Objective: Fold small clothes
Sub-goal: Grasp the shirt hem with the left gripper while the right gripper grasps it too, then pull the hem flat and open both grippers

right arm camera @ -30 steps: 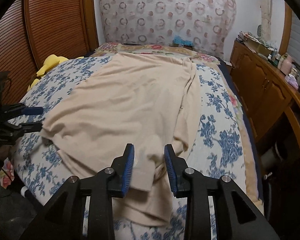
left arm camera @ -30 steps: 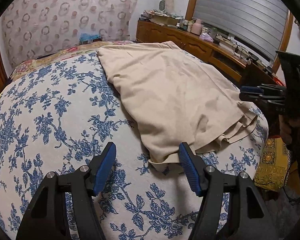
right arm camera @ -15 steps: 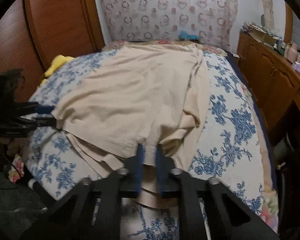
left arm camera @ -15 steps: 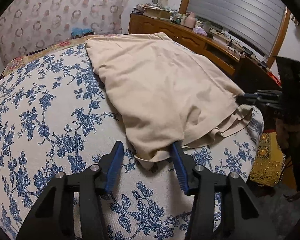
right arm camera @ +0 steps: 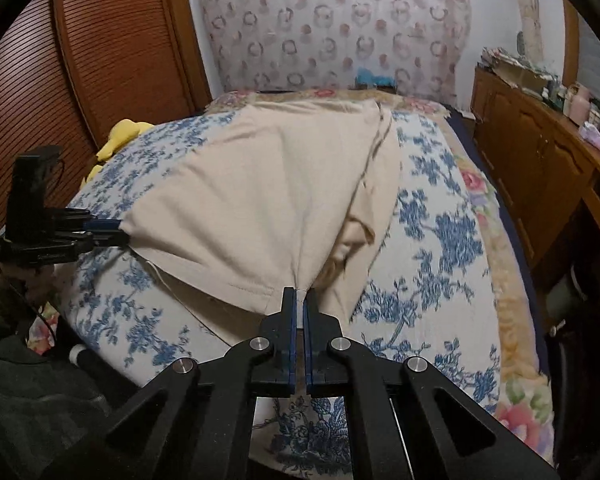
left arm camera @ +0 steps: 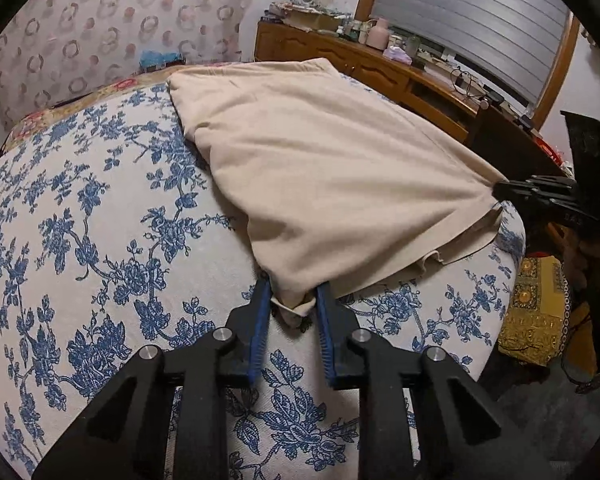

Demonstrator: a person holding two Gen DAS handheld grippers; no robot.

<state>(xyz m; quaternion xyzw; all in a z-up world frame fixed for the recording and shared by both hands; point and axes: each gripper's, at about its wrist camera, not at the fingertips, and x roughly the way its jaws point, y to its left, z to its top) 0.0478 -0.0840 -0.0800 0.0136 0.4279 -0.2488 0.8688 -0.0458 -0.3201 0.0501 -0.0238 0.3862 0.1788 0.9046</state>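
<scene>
A beige garment [left arm camera: 340, 180] lies spread on the bed's blue-floral cover [left arm camera: 100, 240]. In the left wrist view my left gripper [left arm camera: 294, 292] has the garment's near corner bunched between its blue pads. Its jaws are closing and the pads touch the cloth on both sides. My right gripper [right arm camera: 299, 296] is shut on the hem of the garment [right arm camera: 260, 200], and creases fan out from the pinch. Each gripper shows in the other's view: the right gripper [left arm camera: 496, 190] at the cloth's right corner, the left gripper [right arm camera: 108, 226] at its left corner. The hem hangs stretched between them.
A wooden dresser [left arm camera: 380, 68] crowded with small items runs along the bed's right side, also in the right wrist view as the dresser [right arm camera: 540, 152]. A yellow plush toy [right arm camera: 120, 136] lies by the louvred wooden door [right arm camera: 80, 60]. A yellow patterned cloth [left arm camera: 536, 312] sits beside the bed's end.
The left jaws narrowed onto the garment's corner. The right jaws went from apart to shut on the hem and drew it back. The cloth's near edge lifted and stretched between the grippers.
</scene>
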